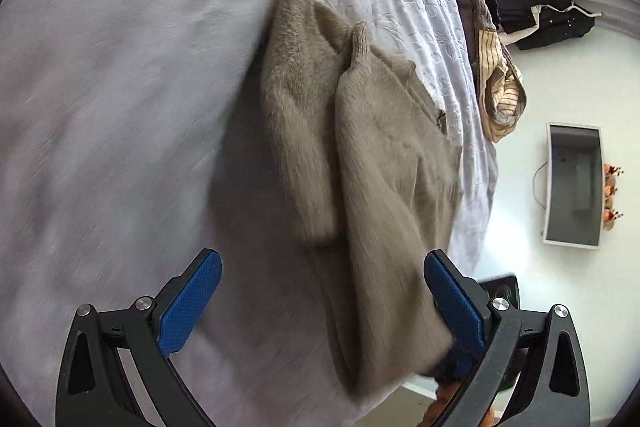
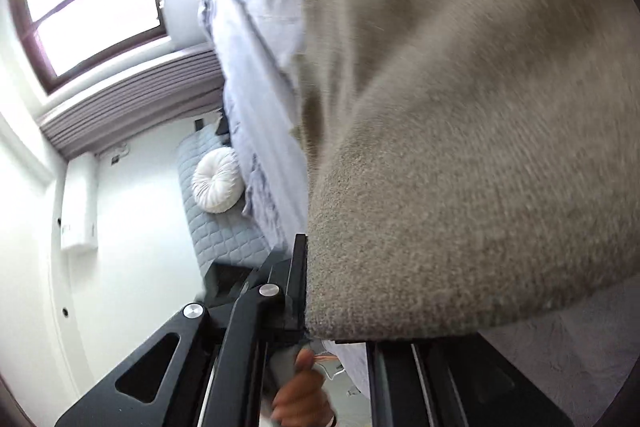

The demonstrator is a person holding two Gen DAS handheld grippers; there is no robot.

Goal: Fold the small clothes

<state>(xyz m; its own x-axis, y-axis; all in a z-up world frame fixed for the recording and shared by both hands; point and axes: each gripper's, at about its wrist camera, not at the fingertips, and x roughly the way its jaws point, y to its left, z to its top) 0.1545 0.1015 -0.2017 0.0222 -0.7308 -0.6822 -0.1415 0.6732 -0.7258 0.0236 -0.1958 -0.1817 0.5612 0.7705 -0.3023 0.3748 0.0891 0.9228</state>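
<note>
one fuzzy taupe knitted sweater (image 1: 380,155) lies on the pale lilac bedsheet (image 1: 120,87), its hem lifted. left gripper (image 1: 322,301) stands released, blue pads wide apart. right gripper (image 2: 308,291) appears clenched on the hem. recommended: carry the hem flat toward the collar, edges aligned, release only once settled.

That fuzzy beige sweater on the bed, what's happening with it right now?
A person with two handheld grippers is partway through folding the fuzzy beige knit sweater on the pale lavender bedspread. One sleeve already lies folded over the body. The right gripper is shut on the sweater's edge, and that cloth fills most of the right wrist view. The left gripper is open, its blue-padded fingers on either side of the sweater's near end, gripping nothing.
</note>
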